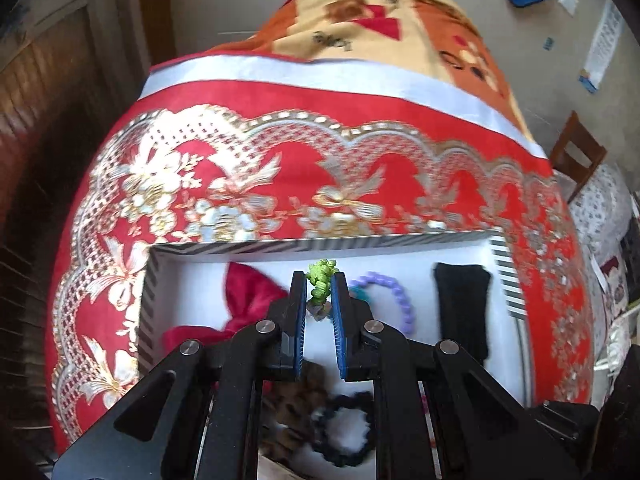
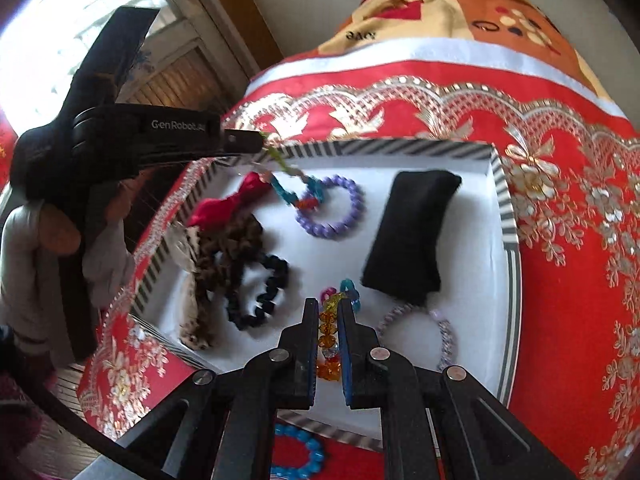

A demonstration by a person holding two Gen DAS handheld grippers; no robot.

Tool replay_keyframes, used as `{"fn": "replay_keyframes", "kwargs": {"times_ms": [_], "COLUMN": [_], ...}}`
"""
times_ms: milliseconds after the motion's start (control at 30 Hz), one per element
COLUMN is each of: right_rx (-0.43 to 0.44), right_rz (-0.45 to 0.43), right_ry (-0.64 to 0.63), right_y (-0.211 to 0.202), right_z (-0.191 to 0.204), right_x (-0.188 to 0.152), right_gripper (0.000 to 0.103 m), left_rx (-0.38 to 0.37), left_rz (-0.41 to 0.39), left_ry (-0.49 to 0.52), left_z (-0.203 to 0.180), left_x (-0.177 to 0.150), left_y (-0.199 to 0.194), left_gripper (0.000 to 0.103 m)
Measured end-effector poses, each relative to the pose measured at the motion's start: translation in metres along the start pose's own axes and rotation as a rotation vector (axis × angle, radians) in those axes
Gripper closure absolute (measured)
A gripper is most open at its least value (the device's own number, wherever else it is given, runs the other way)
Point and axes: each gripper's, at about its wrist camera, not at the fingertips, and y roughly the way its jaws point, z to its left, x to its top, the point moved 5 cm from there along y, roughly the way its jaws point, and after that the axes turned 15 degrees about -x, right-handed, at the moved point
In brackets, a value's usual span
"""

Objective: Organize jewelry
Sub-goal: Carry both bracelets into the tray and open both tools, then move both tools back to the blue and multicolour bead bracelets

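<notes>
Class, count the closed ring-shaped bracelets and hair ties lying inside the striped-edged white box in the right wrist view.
3: a purple bead bracelet at the far middle, a black scrunchie left of centre, a pale lilac bracelet near right, partly hidden; others may be hidden.

Glossy faceted beads [image 2: 329, 336], plush pillow [image 2: 412, 232]
</notes>
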Motion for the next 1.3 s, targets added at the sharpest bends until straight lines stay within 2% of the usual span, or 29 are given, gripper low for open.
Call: {"fn": "replay_keyframes", "kwargs": {"times_ms": [267,433,500,533,567,667,967,1300], "right_rx": [0.027,0.012,0.005,0.000,-0.005,-0.003,-0.028,-0.100], "right_rz": [0.024,0.036,0.039,0.038,0.037,0.028,-0.024,-0.076], "right_ry": [-0.015,-0.014,-0.011,-0.014,-0.016,-0.006,0.029,0.042], "right_y": [0.016,0.021,0.022,0.022,0.021,0.015,-0.012,-0.045], "right_z": [0.009,0.008,0.007,0.007,0.007,0.005,0.001,0.003], "right_x": [0.001,0.000,0.000,0.000,0.000,-0.001,0.002,-0.006], "right_gripper": [0.095,0.095,0.095,0.094,0.090,0.075,0.074,0.072], "left_rx": [0.054,0.066,0.069,0.066,0.064,0.064,0.075,0.106], "left_rz": [0.009,0.026,0.030,0.032,0.031,0.010,-0.057,-0.094], "left_ry": [-0.064,-0.066,-0.073,-0.076,-0.078,-0.066,-0.005,0.029], "left_z": [0.031,0.035,0.034,0.034,0.033,0.027,0.006,-0.011], "left_x": [-0.009,-0.017,-0.019,-0.019,-0.020,-0.023,-0.034,-0.076], "left_y": [0.004,0.008,0.010,0.010,0.010,0.005,-0.030,-0.072], "left_gripper": [0.092,0.092,0.089,0.081,0.071,0.063,0.062,0.062]}}
